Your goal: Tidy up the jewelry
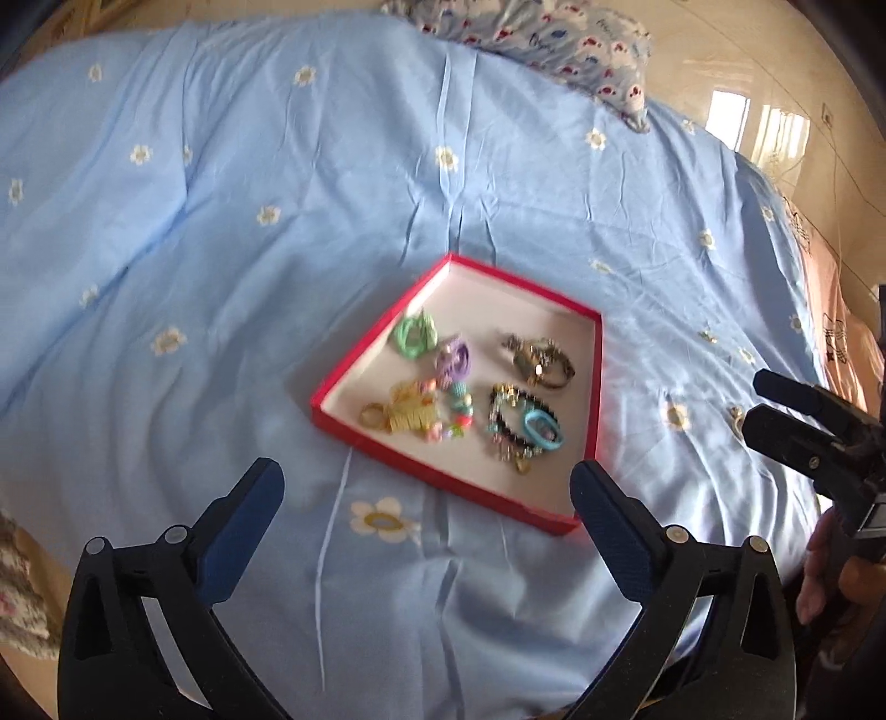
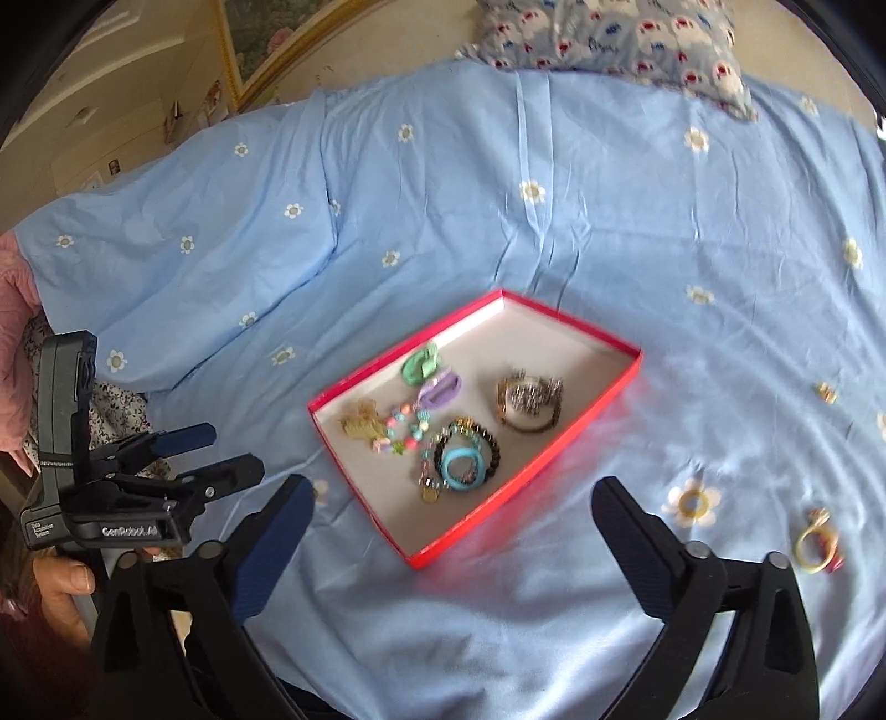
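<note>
My left gripper (image 1: 426, 493) hovers low over the light blue bedspread with white daisies (image 1: 249, 232), its two blue-padded fingers (image 1: 243, 531) spread wide with nothing between them. My right gripper (image 2: 451, 512) hangs the same way, fully parted and empty; from the left camera I see it at the right edge of the frame (image 1: 769, 410), well apart from the left one.

Just ahead of both tools lies the shallow red cardboard box with a white floor (image 1: 598, 387), resting flat on the bedspread, its near edge just beyond my left fingertips. The same box (image 2: 470, 523) sits between and just past my right fingers.

Inside it, nearest me, a black beaded bracelet with a light blue hair tie lying on it (image 2: 465, 454), and to its left a gold hair clip (image 2: 360, 423) beside a string of pastel beads (image 2: 407, 429). Further in, a purple hair tie (image 2: 440, 387), a green hair tie (image 2: 421, 363), and a gold bangle tangled with silvery chain (image 2: 526, 404) towards the right wall.

Outside the box, to the right of my right gripper, a yellow ring with a red ornament (image 2: 817, 540) lies on the bedspread, and further off another small yellow piece (image 2: 826, 392), too blurred to identify. At the far edge of the bed sits a blue patterned pillow (image 2: 626, 39).
</note>
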